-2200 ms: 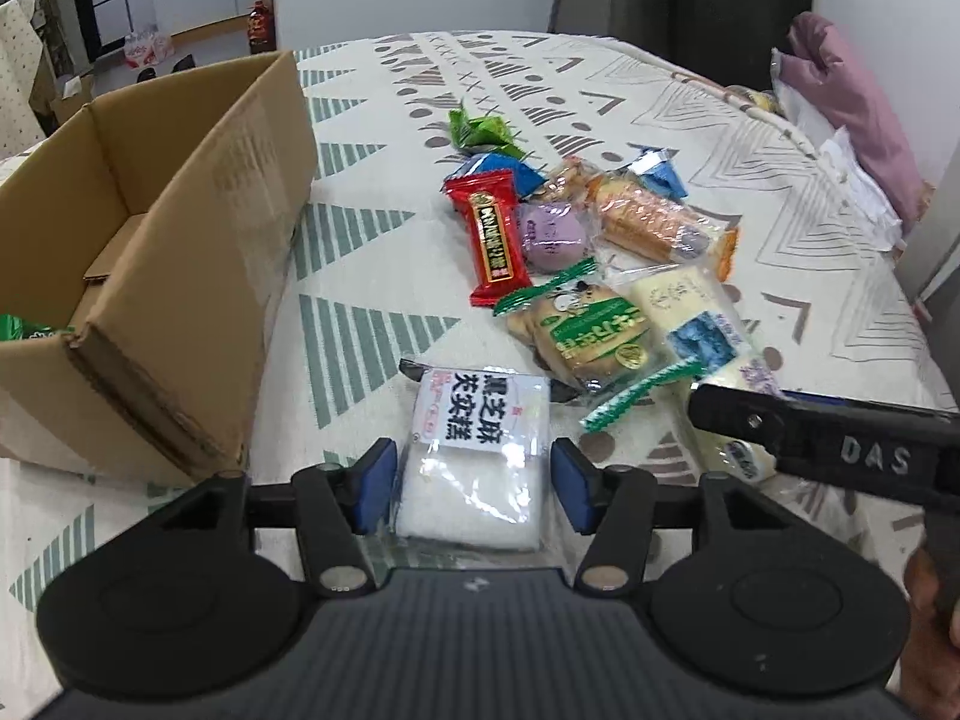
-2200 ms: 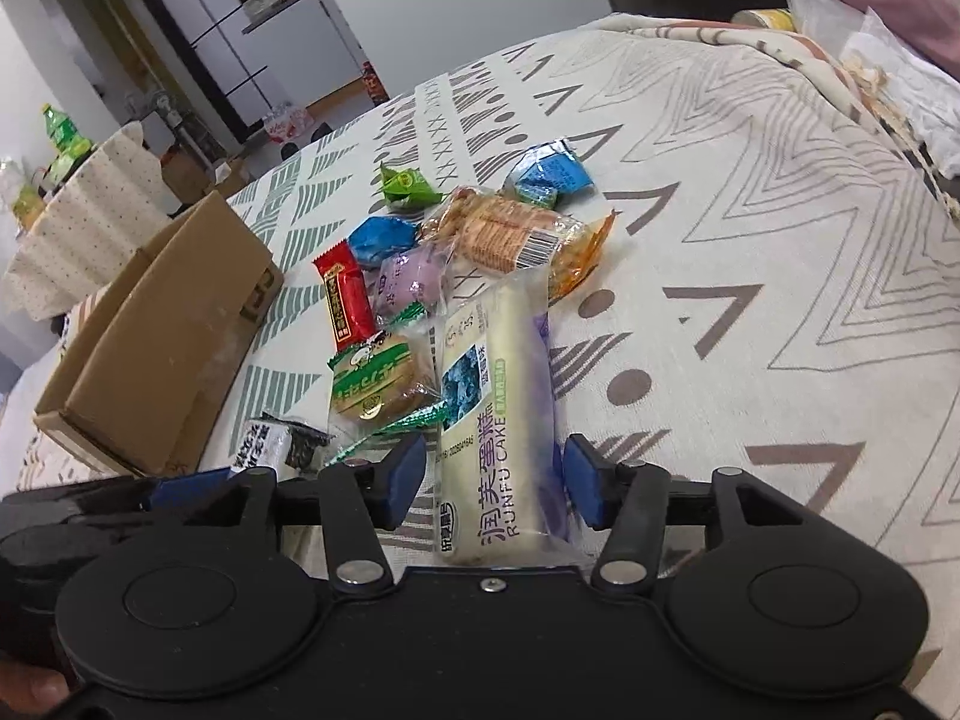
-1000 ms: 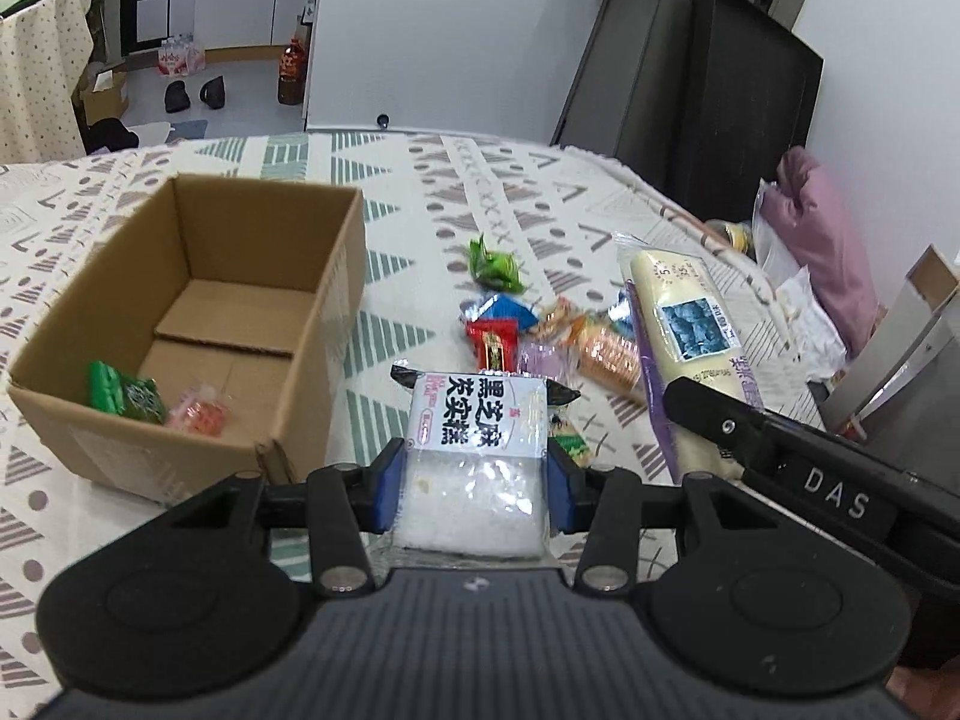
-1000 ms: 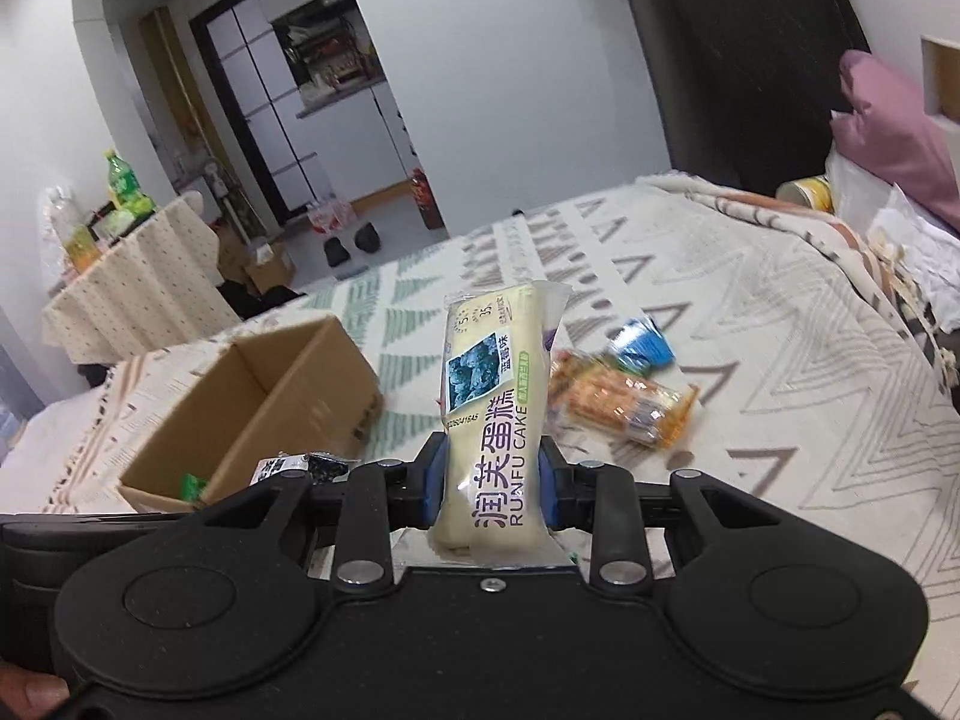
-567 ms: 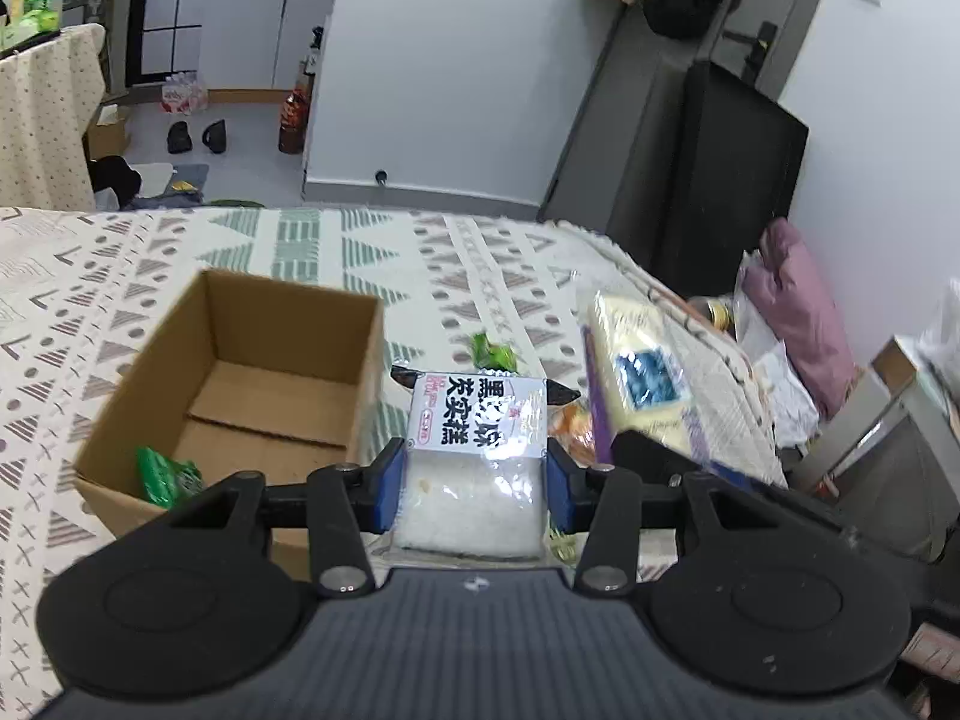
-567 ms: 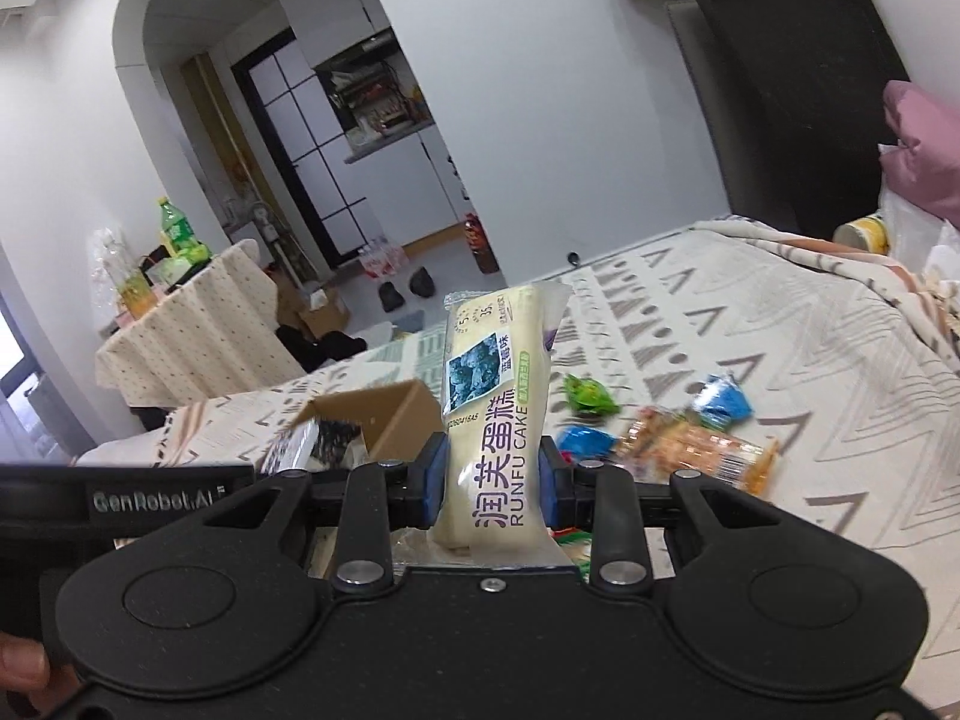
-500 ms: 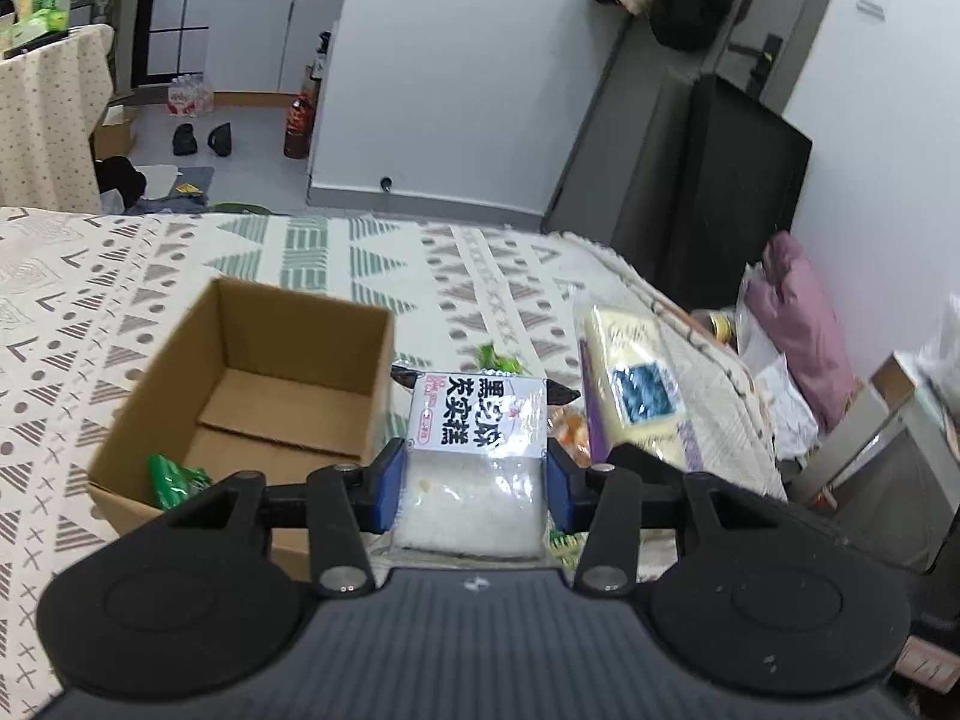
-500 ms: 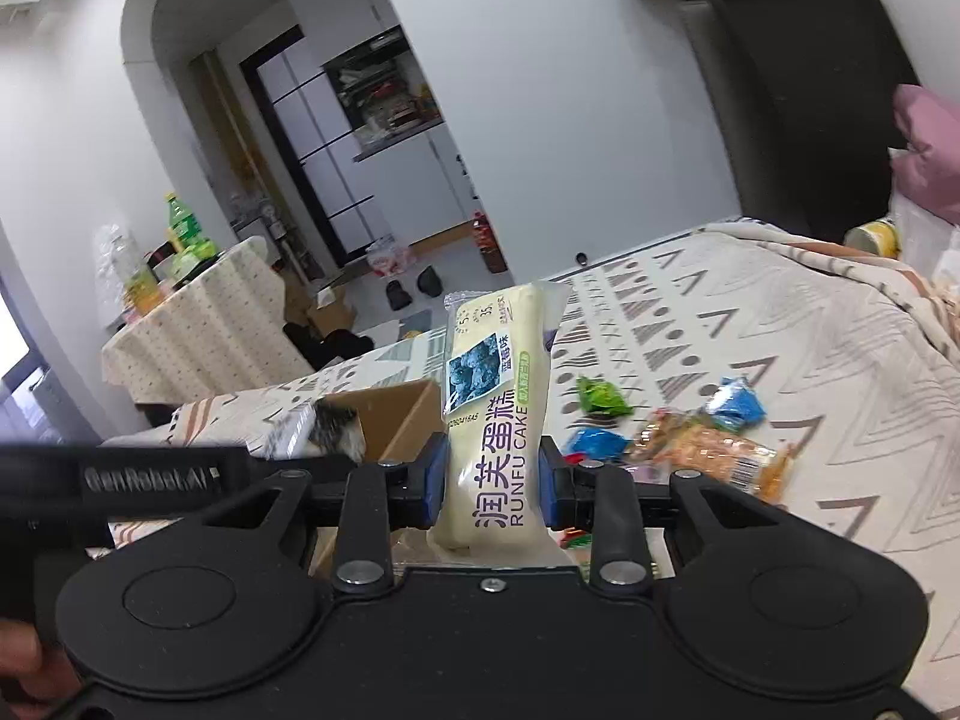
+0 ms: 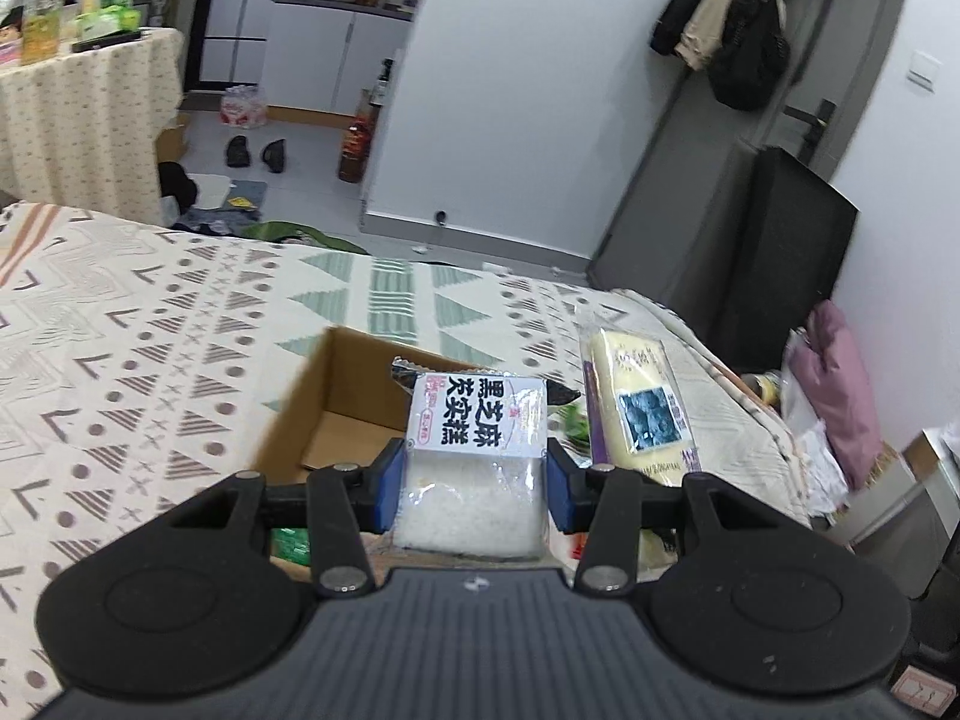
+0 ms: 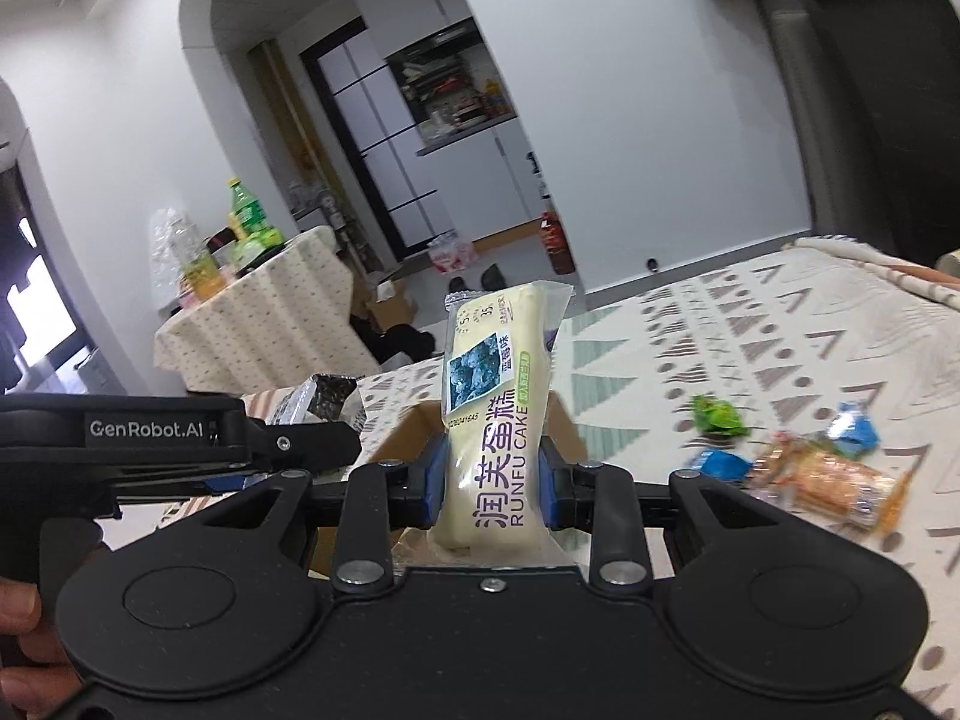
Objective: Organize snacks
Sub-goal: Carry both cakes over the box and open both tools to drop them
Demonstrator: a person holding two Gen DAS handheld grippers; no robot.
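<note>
My left gripper (image 9: 474,483) is shut on a clear sesame cake packet (image 9: 474,456) with a white label, held in the air just above the open cardboard box (image 9: 336,402). A green snack (image 9: 291,543) lies inside the box. My right gripper (image 10: 487,480) is shut on a long cream Runfu cake pack (image 10: 498,408), also lifted, with the box (image 10: 408,426) behind it. The same cake pack (image 9: 639,408) shows to the right in the left wrist view. The left gripper's body (image 10: 180,438) crosses the right wrist view at the left.
Loose snacks remain on the patterned tablecloth (image 10: 780,348): a green candy (image 10: 714,414), blue packets (image 10: 852,429) and an orange biscuit pack (image 10: 834,483). A person's hand (image 10: 24,648) shows at the lower left. A pink pillow (image 9: 840,372) lies at the right.
Both grippers closed on their packs on the table, lifted them and carried them left toward the box. The box now sits directly behind both held packs.
</note>
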